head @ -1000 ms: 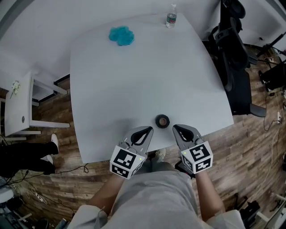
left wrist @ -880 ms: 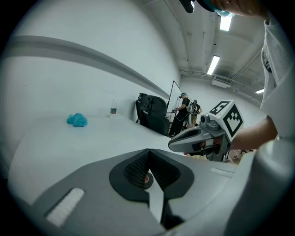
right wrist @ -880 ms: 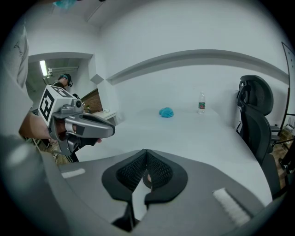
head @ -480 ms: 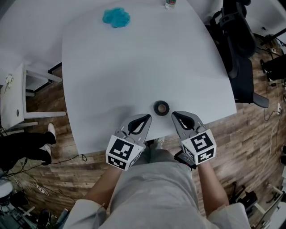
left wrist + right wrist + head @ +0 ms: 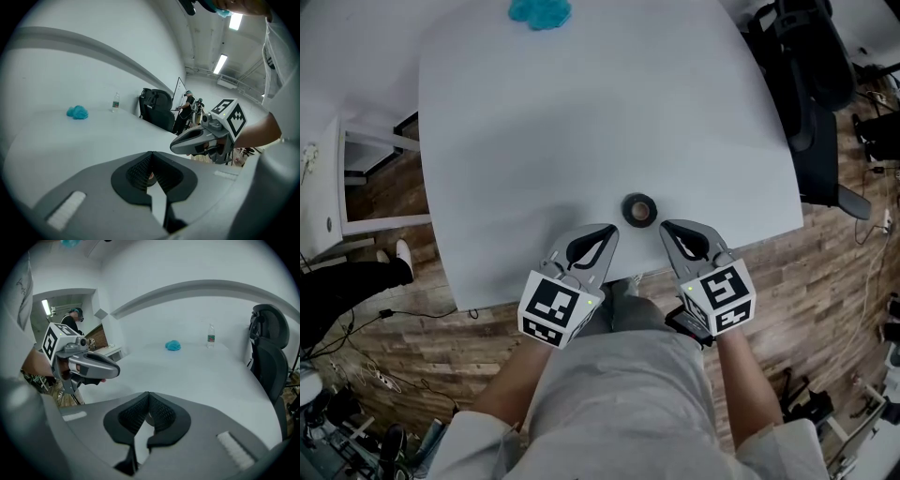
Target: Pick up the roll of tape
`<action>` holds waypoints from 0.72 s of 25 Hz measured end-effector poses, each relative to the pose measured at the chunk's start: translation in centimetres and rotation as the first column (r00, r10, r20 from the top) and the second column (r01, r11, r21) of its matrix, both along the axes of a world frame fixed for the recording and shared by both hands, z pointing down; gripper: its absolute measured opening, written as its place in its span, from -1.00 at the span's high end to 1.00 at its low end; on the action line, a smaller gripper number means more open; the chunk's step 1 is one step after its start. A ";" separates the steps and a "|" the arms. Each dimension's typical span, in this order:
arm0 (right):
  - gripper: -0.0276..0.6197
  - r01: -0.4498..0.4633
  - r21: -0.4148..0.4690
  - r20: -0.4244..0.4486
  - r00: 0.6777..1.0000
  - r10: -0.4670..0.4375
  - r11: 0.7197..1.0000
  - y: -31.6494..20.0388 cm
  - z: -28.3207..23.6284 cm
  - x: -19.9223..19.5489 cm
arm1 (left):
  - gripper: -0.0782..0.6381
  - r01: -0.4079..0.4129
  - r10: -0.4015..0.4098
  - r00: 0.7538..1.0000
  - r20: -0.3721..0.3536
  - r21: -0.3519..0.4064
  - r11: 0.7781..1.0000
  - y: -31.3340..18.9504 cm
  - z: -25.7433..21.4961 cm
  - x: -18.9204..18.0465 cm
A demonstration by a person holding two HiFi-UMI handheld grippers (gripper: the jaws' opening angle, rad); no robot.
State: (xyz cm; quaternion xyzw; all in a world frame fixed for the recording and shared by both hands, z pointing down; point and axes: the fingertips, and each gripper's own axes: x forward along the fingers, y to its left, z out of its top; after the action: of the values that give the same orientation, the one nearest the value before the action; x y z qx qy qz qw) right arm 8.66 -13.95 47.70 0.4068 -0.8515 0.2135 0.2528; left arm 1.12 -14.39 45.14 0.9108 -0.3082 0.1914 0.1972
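Note:
The roll of tape [image 5: 639, 209], small and dark, lies flat on the white table [image 5: 581, 112] close to its near edge. My left gripper [image 5: 609, 230] is just short of it on the near left, jaws shut and empty. On the near right my right gripper [image 5: 666, 228] mirrors it, also shut and empty. Neither touches the roll, which sits between and slightly beyond the two tips. In the left gripper view the closed jaws [image 5: 150, 153] hide most of the roll, and the right gripper [image 5: 173, 147] hangs alongside. The right gripper view shows its own jaws [image 5: 149, 393] closed.
A blue cloth [image 5: 540, 11] lies at the table's far end, and a water bottle [image 5: 210, 341] stands there too. A black office chair [image 5: 811, 84] is to the right of the table. A white side table [image 5: 319, 197] and another person's legs [image 5: 337, 291] are on the left.
Both grippers have sunk a little towards the table, still shut and side by side. The tape has not moved. The head view has tilted, so the bottle has left it.

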 end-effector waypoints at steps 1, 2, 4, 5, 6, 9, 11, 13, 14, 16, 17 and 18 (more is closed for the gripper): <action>0.89 0.004 -0.003 -0.004 1.000 -0.004 1.000 0.0 0.2 0.0 | 0.73 0.003 -0.003 1.000 0.000 -0.003 1.000 -0.1 0.2 0.0; 0.89 0.007 -0.004 -0.008 1.000 -0.007 1.000 -0.1 0.4 0.0 | 0.73 0.007 -0.007 1.000 0.000 -0.008 1.000 -0.1 0.3 -0.1; 0.89 0.013 -0.009 -0.016 1.000 -0.013 1.000 -0.1 0.9 0.0 | 0.73 0.014 -0.014 1.000 0.004 -0.017 1.000 -0.1 0.7 -0.2; 0.89 0.015 -0.014 -0.017 1.000 -0.015 1.000 0.0 1.1 -0.1 | 0.73 0.017 -0.017 1.000 0.007 -0.020 1.000 -0.1 0.9 -0.3; 0.89 0.015 -0.019 -0.017 1.000 -0.016 1.000 0.0 1.3 -0.1 | 0.73 0.019 -0.018 1.000 0.008 -0.023 1.000 -0.1 1.1 -0.4; 0.89 0.017 -0.035 -0.017 1.000 -0.017 0.999 -0.1 2.2 -0.3 | 0.73 0.022 -0.021 1.000 0.011 -0.025 0.999 -0.3 1.6 -0.4; 0.89 0.018 -0.041 -0.022 1.000 -0.019 0.999 -0.1 2.7 -0.3 | 0.73 0.022 -0.021 1.000 0.016 -0.024 0.999 -0.4 2.0 -0.4; 0.89 0.021 -0.045 -0.036 0.999 -0.022 0.999 -0.1 3.2 -0.2 | 0.73 0.021 -0.020 1.000 0.020 -0.026 0.999 -0.3 2.3 -0.4; 0.89 0.022 -0.048 -0.042 0.999 -0.024 0.999 0.0 3.5 -0.2 | 0.73 0.021 -0.021 1.000 0.022 -0.029 0.999 -0.3 2.5 -0.4; 0.89 0.020 -0.057 -0.050 0.999 -0.023 0.998 0.0 4.1 -0.1 | 0.73 0.022 -0.021 0.999 0.027 -0.035 0.999 -0.3 2.9 -0.4; 0.89 0.019 -0.061 -0.052 0.998 -0.022 0.998 -0.1 4.3 -0.1 | 0.73 0.021 -0.020 0.999 0.030 -0.037 0.999 -0.2 3.1 -0.4; 0.89 0.018 -0.062 -0.053 0.998 -0.021 0.998 -0.2 4.6 0.0 | 0.73 0.020 -0.019 0.999 0.031 -0.040 0.999 -0.3 3.2 -0.4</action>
State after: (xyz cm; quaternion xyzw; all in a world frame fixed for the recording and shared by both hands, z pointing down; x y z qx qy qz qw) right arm 8.64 -14.11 52.25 0.3961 -0.8413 0.2264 0.2899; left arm 0.76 -14.64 48.38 0.9006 -0.3160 0.2096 0.2124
